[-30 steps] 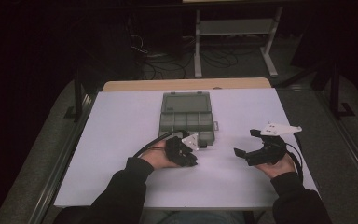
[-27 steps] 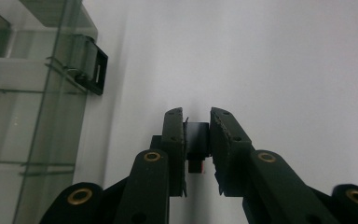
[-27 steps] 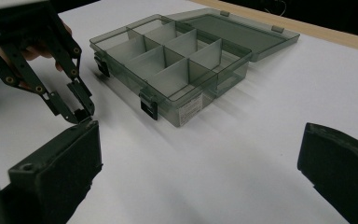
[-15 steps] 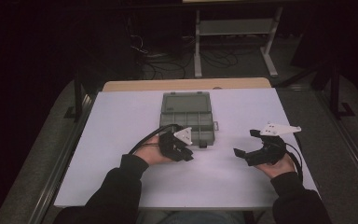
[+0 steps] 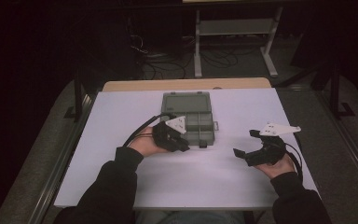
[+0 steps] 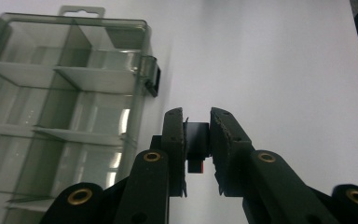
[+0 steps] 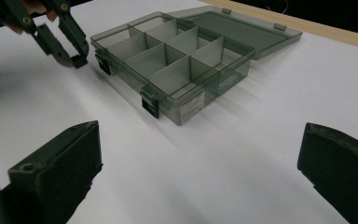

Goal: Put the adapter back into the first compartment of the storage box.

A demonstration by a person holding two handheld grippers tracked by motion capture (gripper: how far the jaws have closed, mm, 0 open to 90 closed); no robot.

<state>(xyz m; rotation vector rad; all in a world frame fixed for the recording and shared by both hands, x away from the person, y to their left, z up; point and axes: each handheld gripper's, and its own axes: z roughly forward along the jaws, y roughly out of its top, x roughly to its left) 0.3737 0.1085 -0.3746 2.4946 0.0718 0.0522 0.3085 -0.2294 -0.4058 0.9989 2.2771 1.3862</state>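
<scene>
I am holding the left gripper (image 6: 198,140) pressed together on a small black block with a red spot on its lower face (image 6: 196,144); in the left gripper view the little piece is sitting squarely between the two black jaws, near their tips, and it is not touching the table. Compared with one second ago, this gripper is now higher and closer to the smoky transparent plastic organiser box with many compartments (image 5: 189,122): in the high view my left hand has moved from the bare white sheet up to the near left corner of the box. In the right gripper view the left gripper (image 7: 70,51) is hanging just beside the front wall of the box (image 7: 177,56), near one of the two dark latches (image 7: 103,63), and not yet over any compartment. I am judging that the piece is picked and is travelling to the box, so the next move is asking for a short carry over the wall and then a release into a cell. All cells that I can see are looking empty. The lid is lying open and flat behind the box. The right gripper (image 5: 247,145) is resting well apart on the white table cover (image 5: 121,107), jaws spread wide and pinching nothing, and it is not moving.
</scene>
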